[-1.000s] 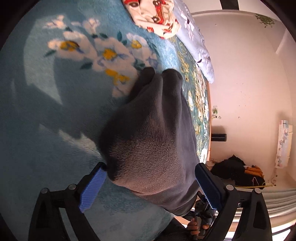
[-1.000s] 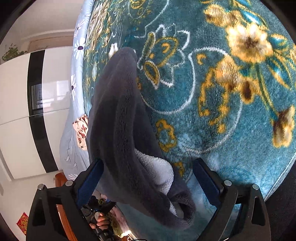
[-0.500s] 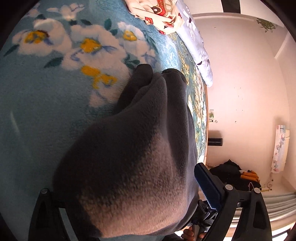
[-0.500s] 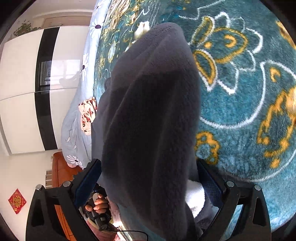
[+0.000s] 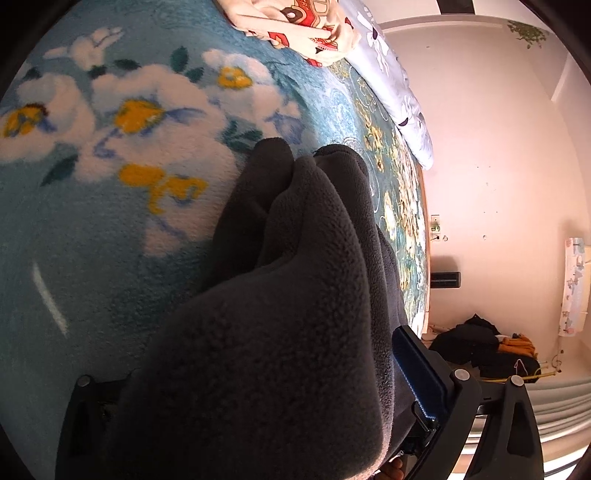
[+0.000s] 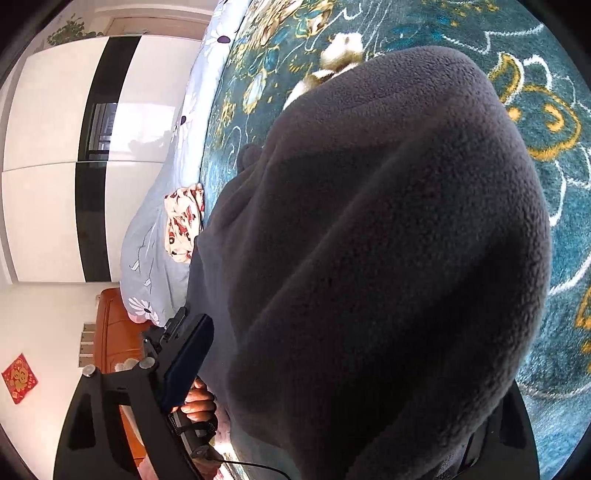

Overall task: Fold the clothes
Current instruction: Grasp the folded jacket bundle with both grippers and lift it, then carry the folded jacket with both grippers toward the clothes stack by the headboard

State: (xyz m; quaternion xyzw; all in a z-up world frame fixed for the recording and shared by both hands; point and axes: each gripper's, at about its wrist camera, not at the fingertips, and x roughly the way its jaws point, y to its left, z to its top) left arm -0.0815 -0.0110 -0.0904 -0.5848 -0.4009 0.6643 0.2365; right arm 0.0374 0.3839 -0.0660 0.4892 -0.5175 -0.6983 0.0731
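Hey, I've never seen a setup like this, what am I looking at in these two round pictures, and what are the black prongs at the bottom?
There is no robot here. A person holds a two-finger gripper in each hand, and each carries a fisheye camera looking along its fingers, which bends the picture round. The black prongs are those fingers.

One picture is from the left gripper, the other from the right gripper. Both point at a bed covered by a blue floral blanket. A dark grey fleece garment lies bunched between each gripper's fingers and hides some of them, so I cannot tell whether they are clamped on it.

Further back lie a cartoon-print cloth and a pale flowered quilt. A hand grips the other tool's handle.
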